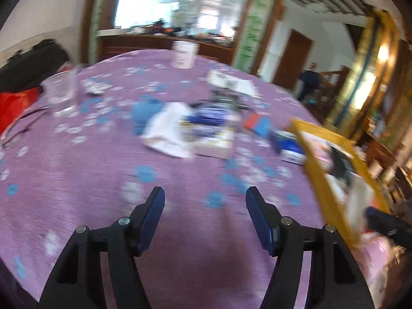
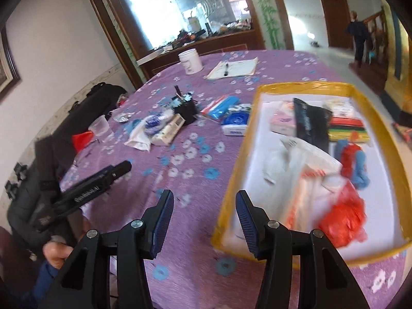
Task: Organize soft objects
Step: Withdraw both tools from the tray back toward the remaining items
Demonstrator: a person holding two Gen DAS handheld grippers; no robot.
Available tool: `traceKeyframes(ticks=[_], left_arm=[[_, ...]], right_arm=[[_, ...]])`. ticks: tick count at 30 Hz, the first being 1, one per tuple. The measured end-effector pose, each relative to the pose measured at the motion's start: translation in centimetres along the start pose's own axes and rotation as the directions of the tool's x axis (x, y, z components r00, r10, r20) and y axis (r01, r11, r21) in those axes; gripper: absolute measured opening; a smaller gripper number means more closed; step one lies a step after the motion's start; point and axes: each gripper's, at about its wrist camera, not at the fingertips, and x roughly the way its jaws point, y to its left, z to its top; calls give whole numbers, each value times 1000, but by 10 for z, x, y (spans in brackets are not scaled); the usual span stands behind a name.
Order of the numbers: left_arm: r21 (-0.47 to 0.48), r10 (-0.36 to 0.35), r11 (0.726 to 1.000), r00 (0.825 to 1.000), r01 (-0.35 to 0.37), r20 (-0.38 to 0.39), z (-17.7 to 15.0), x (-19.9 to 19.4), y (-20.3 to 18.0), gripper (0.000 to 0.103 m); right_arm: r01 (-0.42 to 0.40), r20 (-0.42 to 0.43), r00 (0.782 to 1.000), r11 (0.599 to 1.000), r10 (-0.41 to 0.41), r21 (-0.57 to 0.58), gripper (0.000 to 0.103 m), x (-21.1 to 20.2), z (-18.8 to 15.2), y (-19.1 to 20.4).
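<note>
While both tools hang above the table with nothing between their blue pads, the left gripper (image 1: pixel 204 197) shows its jaws spread wide at the lower centre of the left wrist view, and the right gripper (image 2: pixel 204 200) is likewise spread at the lower centre of the right wrist view, its right finger over the near rim of the yellow-edged shallow white tray (image 2: pixel 356 90). Lying loose at mid-frame of the left view, the crumpled white cloth (image 1: pixel 167 128) rests against a blue soft bundle (image 1: pixel 144 114) and a flat printed box (image 1: pixel 215 139); motion blur hides finer detail. Such cloth is judged light, limp and non-fragile, so a pinch on a raised fold near its free near edge should lift it, though it will drape and may drag neighbours. Inside the tray, at the right of the right view, sit a white plastic bag (image 2: pixel 303 164), a red crinkled bag (image 2: pixel 345 216) and a black packet (image 2: pixel 312 122); bare floor remains along its left side. Open purple flowered tablecloth (image 1: pixel 103 175) lies between grippers and cloth, giving room to approach; a clear plastic cup (image 1: pixel 61 92) stands well apart at the left.
</note>
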Motion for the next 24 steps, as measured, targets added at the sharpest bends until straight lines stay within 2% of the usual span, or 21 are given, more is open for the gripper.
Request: traceKeyframes(ticks=[2, 4, 5, 7, 12, 15, 19, 24], left_arm=[[-7, 92, 996, 996, -92, -14, 6, 8, 16, 65], [-20, 132, 991, 991, -133, -27, 6, 14, 29, 65], [-46, 107, 993, 992, -110, -59, 5, 18, 35, 65], [-75, 60, 995, 996, -66, -73, 5, 19, 44, 65], [-51, 31, 998, 994, -37, -105, -1, 21, 40, 65], [-38, 5, 999, 994, -10, -110, -2, 21, 38, 65], [-45, -17, 999, 993, 12, -117, -2, 22, 38, 65], [-38, -29, 999, 992, 24, -121, -2, 23, 37, 65]], right_arm=[[-1, -19, 1000, 1000, 2, 16, 55, 9, 20, 3], [7, -40, 999, 1000, -6, 29, 55, 22, 47, 5], [22, -44, 999, 999, -20, 31, 55, 30, 60, 6], [58, -65, 996, 998, -55, 31, 55, 52, 86, 7], [147, -121, 984, 983, -133, 110, 54, 124, 146, -9], [212, -172, 967, 966, -186, 148, 54, 169, 172, -25], [244, -218, 954, 955, -206, 167, 54, 213, 196, -37], [328, -277, 918, 936, -284, 125, 54, 246, 203, -49]])
